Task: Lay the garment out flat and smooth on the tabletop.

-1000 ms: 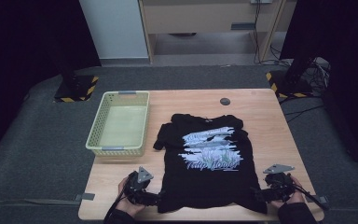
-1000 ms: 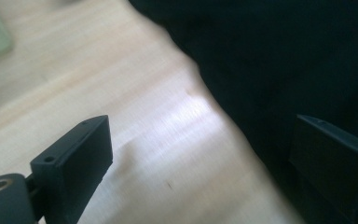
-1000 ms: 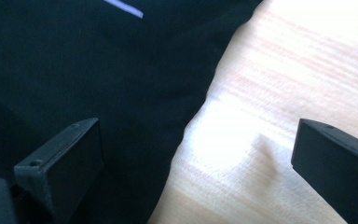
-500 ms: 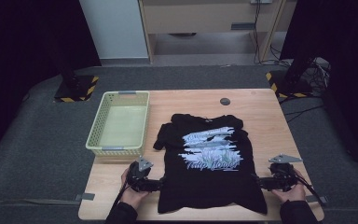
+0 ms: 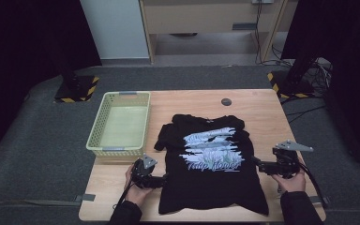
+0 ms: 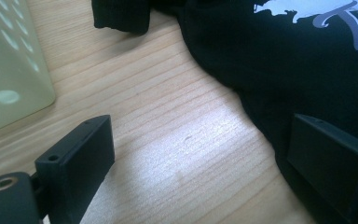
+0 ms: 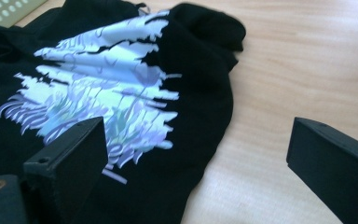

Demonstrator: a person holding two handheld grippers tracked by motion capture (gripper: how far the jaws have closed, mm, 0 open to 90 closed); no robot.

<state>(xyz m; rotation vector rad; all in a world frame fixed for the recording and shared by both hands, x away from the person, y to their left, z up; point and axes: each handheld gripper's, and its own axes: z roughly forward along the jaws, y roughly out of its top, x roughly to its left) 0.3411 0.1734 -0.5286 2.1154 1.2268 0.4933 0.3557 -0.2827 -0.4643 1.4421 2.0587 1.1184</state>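
A black T-shirt [image 5: 206,187] with a pale blue print lies flat on the wooden table [image 5: 262,112], collar pointing away from me. My left gripper [image 5: 161,181] sits at the shirt's left side, open. In the left gripper view the left gripper [image 6: 200,163] has one jaw over bare wood and the other over the T-shirt [image 6: 270,60] edge. My right gripper [image 5: 258,165] is at the shirt's right side, open too. In the right gripper view the right gripper [image 7: 200,163] straddles the hem line of the T-shirt [image 7: 98,93], one jaw above cloth, one above wood.
A pale yellow-green basket [image 5: 119,123] stands at the table's left, its wall [image 6: 9,70] close to my left gripper. A small dark round disc [image 5: 226,101] lies near the far edge. Black-and-yellow stand bases sit on the floor beyond.
Both grippers have moved forward, away from the person, along the shirt's two sides. The shirt lies as before.
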